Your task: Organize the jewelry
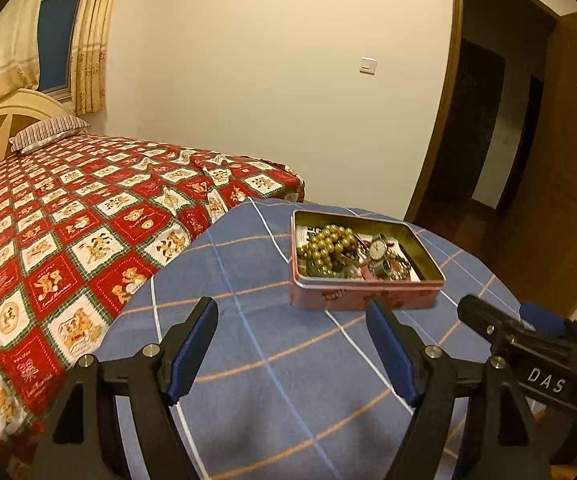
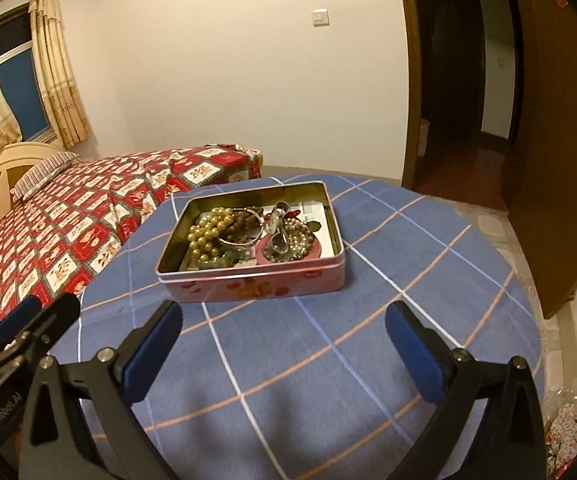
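An open pink tin (image 1: pixel 362 298) (image 2: pixel 256 284) stands on a round table with a blue checked cloth (image 1: pixel 272 360) (image 2: pixel 308 360). Inside lie a gold bead necklace (image 1: pixel 328 246) (image 2: pixel 208 230), a wristwatch (image 1: pixel 377 249), a dark bead bracelet (image 2: pixel 242 220), a silver bangle and other pieces. My left gripper (image 1: pixel 292 312) is open and empty, near the tin's front. My right gripper (image 2: pixel 284 318) is open and empty, just before the tin. Each gripper shows at the edge of the other's view: the right one (image 1: pixel 528 332), the left one (image 2: pixel 28 320).
A bed with a red checked cover (image 1: pixel 68 232) (image 2: pixel 68 216) stands left of the table. A wooden door (image 2: pixel 560 140) stands open on the right, with a dark doorway (image 1: pixel 480 120) behind. A curtained window (image 1: pixel 56 40) is at far left.
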Action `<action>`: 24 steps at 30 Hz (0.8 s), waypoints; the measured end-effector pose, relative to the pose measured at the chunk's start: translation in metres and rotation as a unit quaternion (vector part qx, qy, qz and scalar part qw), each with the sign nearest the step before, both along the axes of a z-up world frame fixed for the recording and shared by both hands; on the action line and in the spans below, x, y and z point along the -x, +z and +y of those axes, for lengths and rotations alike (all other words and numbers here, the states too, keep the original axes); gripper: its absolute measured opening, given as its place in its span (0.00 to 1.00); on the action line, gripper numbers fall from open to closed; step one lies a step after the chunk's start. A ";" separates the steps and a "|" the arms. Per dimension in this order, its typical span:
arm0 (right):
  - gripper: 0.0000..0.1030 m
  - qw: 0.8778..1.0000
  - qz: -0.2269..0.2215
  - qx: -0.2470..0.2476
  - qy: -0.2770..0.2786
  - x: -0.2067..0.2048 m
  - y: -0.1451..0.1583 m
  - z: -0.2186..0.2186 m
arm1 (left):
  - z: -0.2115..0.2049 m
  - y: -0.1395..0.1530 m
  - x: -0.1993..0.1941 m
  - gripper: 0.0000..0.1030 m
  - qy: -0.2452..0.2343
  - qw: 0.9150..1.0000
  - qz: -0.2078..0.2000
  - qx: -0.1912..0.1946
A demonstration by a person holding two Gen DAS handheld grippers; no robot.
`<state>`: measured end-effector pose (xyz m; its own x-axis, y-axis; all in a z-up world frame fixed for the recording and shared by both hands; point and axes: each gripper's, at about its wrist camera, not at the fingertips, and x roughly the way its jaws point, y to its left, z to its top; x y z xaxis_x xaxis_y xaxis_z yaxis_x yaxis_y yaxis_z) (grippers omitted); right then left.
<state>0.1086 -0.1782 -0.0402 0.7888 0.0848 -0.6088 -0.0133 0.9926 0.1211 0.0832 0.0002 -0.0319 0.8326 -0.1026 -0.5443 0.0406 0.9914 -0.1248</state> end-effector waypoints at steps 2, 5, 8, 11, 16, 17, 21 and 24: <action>1.00 1.000 -0.005 0.002 0.001 0.008 0.003 0.001 | -0.002 0.001 0.007 0.74 -0.003 1.000 0.001 -0.002; 1.00 1.000 -0.014 0.006 -0.006 0.019 0.006 0.002 | -0.003 0.006 0.019 0.74 -0.009 1.000 -0.006 0.002; 1.00 1.000 -0.024 0.001 -0.011 0.031 0.011 0.000 | -0.001 0.014 0.030 0.74 -0.004 1.000 -0.022 0.000; 1.00 0.999 -0.044 0.006 -0.018 0.045 0.022 0.002 | 0.002 0.024 0.040 0.75 0.001 0.999 -0.036 0.005; 1.00 0.996 -0.087 0.008 -0.025 0.068 0.047 0.005 | 0.006 0.041 0.057 0.77 0.004 0.998 -0.063 0.004; 1.00 0.995 -0.095 0.008 -0.025 0.072 0.051 0.005 | 0.007 0.046 0.062 0.79 0.006 0.997 -0.072 0.001; 1.00 0.992 -0.122 0.009 -0.022 0.087 0.068 0.011 | 0.012 0.057 0.074 0.82 0.011 0.996 -0.092 -0.002; 1.00 0.990 -0.136 0.012 -0.019 0.095 0.075 0.016 | 0.015 0.065 0.083 0.83 0.010 0.995 -0.101 0.005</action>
